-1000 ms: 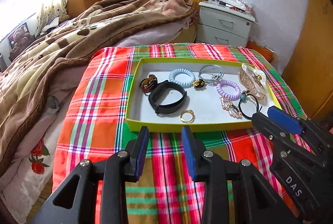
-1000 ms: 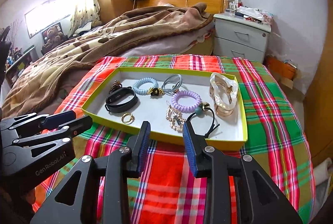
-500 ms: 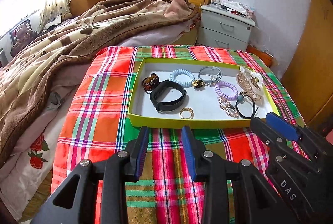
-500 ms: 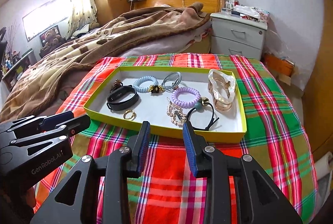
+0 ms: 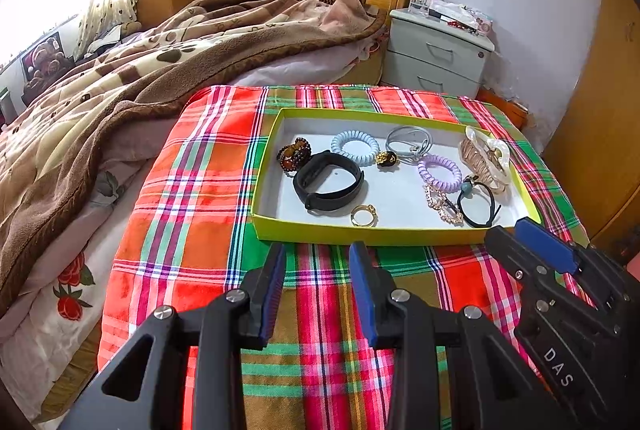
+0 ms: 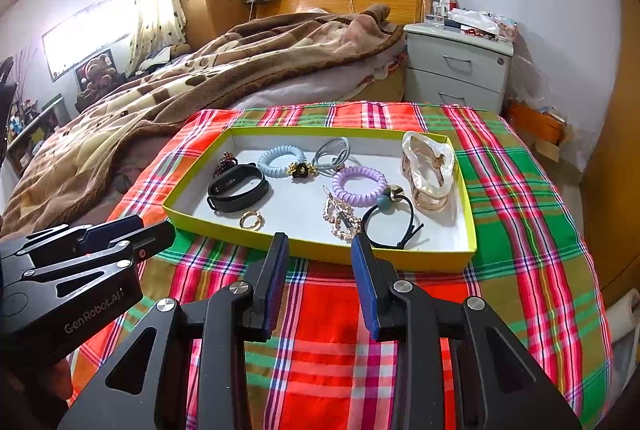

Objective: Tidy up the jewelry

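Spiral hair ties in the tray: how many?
2. The blue spiral hair tie lies near the tray's far wall, beside the black wristband. The purple spiral hair tie lies right of middle. None seems hidden.

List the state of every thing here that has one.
left tool: open, empty
right tool: open, empty
tray: uncovered, holding the jewelry
black band: fastened in a loop
hair claw: shut, on its side
nightstand: drawers shut

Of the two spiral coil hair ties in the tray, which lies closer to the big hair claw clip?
The purple coil tie, just left of the claw clip; the light blue coil tie lies farther left, by the black wristband.
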`<state>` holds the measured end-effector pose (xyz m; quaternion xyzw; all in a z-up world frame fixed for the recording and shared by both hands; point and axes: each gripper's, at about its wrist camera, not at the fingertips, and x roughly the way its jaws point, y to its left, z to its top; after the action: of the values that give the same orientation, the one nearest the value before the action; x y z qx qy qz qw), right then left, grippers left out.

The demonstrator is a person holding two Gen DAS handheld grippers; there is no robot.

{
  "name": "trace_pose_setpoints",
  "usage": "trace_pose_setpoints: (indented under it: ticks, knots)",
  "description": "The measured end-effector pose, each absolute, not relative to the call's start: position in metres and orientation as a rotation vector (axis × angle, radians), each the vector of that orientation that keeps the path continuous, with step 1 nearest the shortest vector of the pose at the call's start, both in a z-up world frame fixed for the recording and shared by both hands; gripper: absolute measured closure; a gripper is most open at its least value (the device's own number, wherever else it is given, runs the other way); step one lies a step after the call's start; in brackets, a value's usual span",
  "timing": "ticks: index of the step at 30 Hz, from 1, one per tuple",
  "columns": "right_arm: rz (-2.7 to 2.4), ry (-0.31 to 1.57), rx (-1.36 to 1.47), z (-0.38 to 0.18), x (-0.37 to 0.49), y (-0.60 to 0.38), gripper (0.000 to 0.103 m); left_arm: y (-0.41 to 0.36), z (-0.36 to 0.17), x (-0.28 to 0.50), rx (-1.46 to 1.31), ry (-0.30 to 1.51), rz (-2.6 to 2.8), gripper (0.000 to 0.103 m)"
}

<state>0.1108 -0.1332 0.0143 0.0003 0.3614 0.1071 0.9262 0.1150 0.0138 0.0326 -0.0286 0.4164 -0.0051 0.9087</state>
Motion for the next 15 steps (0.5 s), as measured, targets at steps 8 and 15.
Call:
trace_pose_setpoints:
  ticks: [8, 15]
  knots:
    - [0.22, 0.741, 0.001, 0.0142, 0.1108, -0.133, 0.07, 0.0138, 0.0327, 0.1148, -0.056, 0.864, -0.01, 0.069]
    - [0.219, 0.74, 0.001, 0.0146, 0.1104, -0.1329, 0.07, 0.0139, 0.0317, 0.1147, -0.058, 0.863, -0.012, 0.069]
